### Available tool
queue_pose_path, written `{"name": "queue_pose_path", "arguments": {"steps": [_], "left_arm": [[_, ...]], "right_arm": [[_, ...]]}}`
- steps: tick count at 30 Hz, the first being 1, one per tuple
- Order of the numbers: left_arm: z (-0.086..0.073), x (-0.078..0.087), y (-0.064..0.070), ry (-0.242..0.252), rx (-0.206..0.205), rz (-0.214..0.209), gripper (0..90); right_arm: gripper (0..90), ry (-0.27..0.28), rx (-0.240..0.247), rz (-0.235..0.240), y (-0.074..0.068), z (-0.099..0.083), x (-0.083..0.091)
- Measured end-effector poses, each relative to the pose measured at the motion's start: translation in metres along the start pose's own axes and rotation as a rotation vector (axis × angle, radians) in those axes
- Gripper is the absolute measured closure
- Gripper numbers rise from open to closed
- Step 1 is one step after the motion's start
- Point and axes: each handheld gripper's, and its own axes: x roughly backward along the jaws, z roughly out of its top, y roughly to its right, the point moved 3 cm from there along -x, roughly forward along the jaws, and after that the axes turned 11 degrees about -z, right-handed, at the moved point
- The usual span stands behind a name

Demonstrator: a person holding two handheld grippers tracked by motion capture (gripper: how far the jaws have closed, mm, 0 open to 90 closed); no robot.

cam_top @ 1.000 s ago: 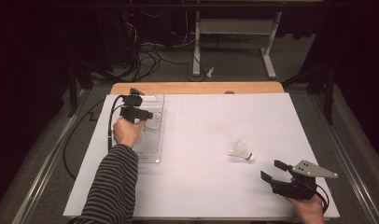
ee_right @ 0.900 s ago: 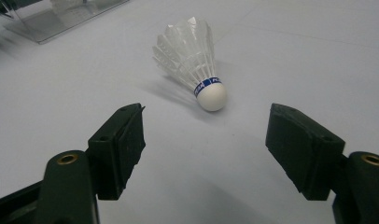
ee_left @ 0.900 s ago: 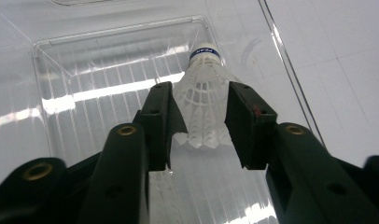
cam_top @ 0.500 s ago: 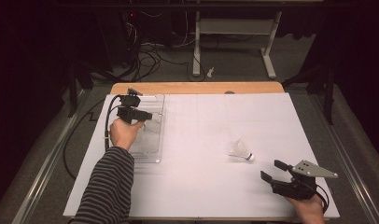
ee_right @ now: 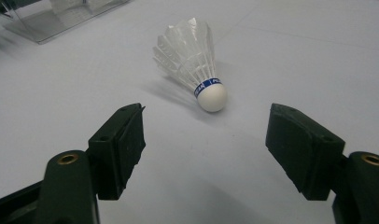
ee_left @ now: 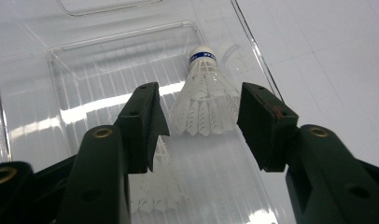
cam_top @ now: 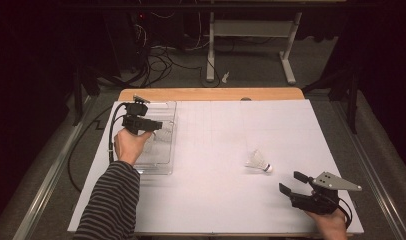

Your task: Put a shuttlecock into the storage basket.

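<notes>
Over at the left, a clear plastic tray [cam_top: 161, 162] with ribbed floor, lying on the white paper-covered table [cam_top: 216, 200]. Inside it already, one white feathered shuttlecock with a blue-banded cork [ee_left: 204, 100], lying on its side, cork pointing away from the left gripper [ee_left: 201, 128]. Jaws of that gripper spread apart, standing either side of the feather skirt without touching it, nothing held; judged as a release just finished. A faint second feather skirt [ee_left: 157, 186] low behind the left jaw, possibly a reflection in the plastic, too unclear to call.

Further right, well apart from the tray, a second white feathered shuttlecock [cam_top: 258, 161] lying on the bare table, cork toward the right gripper [cam_top: 292, 183]. Also wide open and empty, resting low near the table's near right corner, aimed at that shuttlecock [ee_right: 192, 58] but short of it.

Judged about halfway: one shuttlecock trayed, one left to grasp, carry across and drop in.
</notes>
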Motion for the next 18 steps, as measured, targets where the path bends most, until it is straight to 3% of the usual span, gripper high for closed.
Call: {"name": "queue_pose_path", "arguments": {"steps": [8, 18], "left_arm": [[-0.005, 0.004, 0.003, 0.032, -0.015, -0.016, 47.6], [-0.014, 0.007, 0.010, 0.028, -0.051, -0.034, 47.5]], "right_arm": [[28.8, -0.003, 0.002, 0.000, 0.000, 0.000, -0.001], [28.8, 0.000, 0.002, 0.002, 0.000, 0.000, 0.000]]}}
